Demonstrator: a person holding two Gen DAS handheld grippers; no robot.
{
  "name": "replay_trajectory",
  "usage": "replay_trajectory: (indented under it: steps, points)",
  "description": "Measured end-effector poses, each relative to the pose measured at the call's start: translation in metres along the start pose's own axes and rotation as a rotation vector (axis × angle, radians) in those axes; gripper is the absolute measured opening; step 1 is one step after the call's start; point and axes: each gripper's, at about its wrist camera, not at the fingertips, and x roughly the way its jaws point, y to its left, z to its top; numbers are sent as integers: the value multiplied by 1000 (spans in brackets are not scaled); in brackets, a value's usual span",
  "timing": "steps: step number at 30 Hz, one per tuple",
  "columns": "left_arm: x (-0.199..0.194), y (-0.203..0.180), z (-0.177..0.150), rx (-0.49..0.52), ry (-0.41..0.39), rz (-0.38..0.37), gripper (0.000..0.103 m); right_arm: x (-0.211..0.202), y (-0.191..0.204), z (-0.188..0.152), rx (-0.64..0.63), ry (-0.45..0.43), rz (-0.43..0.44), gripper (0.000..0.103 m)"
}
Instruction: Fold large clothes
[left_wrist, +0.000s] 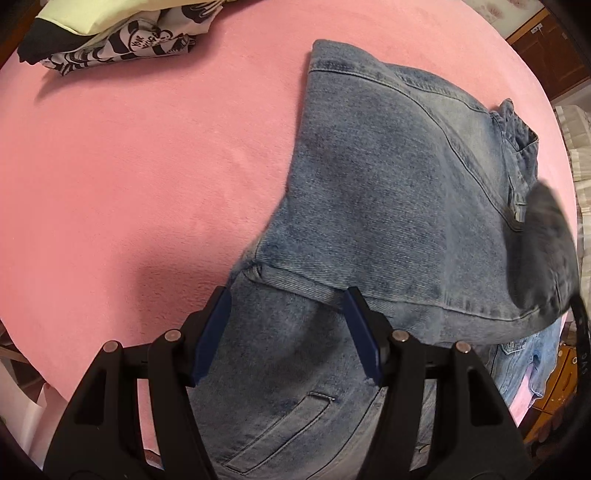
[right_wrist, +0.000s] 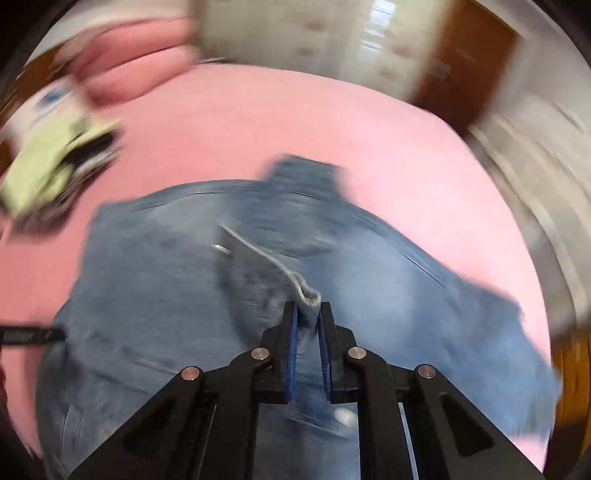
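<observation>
Between the blue pads of the right gripper (right_wrist: 307, 314): a bunched fold of the denim jacket (right_wrist: 177, 295), edge pale and ribbed where it stands up past the fingertips. Jaws pressed nearly together on the cloth, so the grip looks firm. A flap of denim rises from the pinch toward the middle of the garment, which suggests this edge is being carried over to make a fold. The right wrist view is heavily smeared, so seam detail is unreadable.

Left gripper (left_wrist: 286, 299): jaws spread, nothing clamped. It points down over the jacket, pads hovering above or resting on the fabric just below a folded-over hem; contact cannot be confirmed. Judged role: pinning or steadying the lower part while the other side is drawn across.

The jacket lies on the pink bed cover (left_wrist: 129, 166), partly folded, one panel already laid over another, a welt pocket visible near the left gripper. One corner hangs past the cover's edge.

Far corner of the cover: a heap of other clothes (left_wrist: 110, 40), pale yellow and black-and-white print, well apart from the jacket, probably waiting or already finished.
</observation>
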Motion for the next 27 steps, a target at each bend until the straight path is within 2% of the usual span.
replay_trajectory:
  steps: [4, 9, 10, 11, 12, 13, 14, 18, 23, 25, 27]
  points:
    - [7, -5, -1, 4, 9, 14, 60, 34, -72, -30, 296, 151, 27, 6]
    - [11, -8, 0, 7, 16, 36, 60, 65, -120, -56, 581, 272, 210, 7]
    - [10, -8, 0, 11, 16, 40, 60, 69, -124, -56, 617, 282, 249, 14]
    - [10, -9, 0, 17, 15, 45, 60, 71, -125, -55, 619, 288, 274, 33]
    - [10, -12, 0, 22, 16, 50, 60, 73, -126, -54, 611, 287, 295, 45]
    - [10, -12, 0, 26, 17, 55, 60, 73, -124, -49, 591, 278, 328, 64]
    - [9, -13, 0, 29, 17, 60, 60, 72, -121, -45, 564, 262, 365, 69]
    - [8, -25, 4, 41, 16, 83, 60, 87, -88, -35, 422, 322, 408, 70]
    - [7, -32, 6, 31, 12, 101, 60, 116, -54, -19, 200, 310, 352, 70]
    - [14, -39, 15, 26, 13, 106, 60, 126, -45, -14, 180, 334, 371, 70]
    - [16, -43, 16, 24, 13, 116, 60, 130, -43, -9, 191, 343, 408, 57]
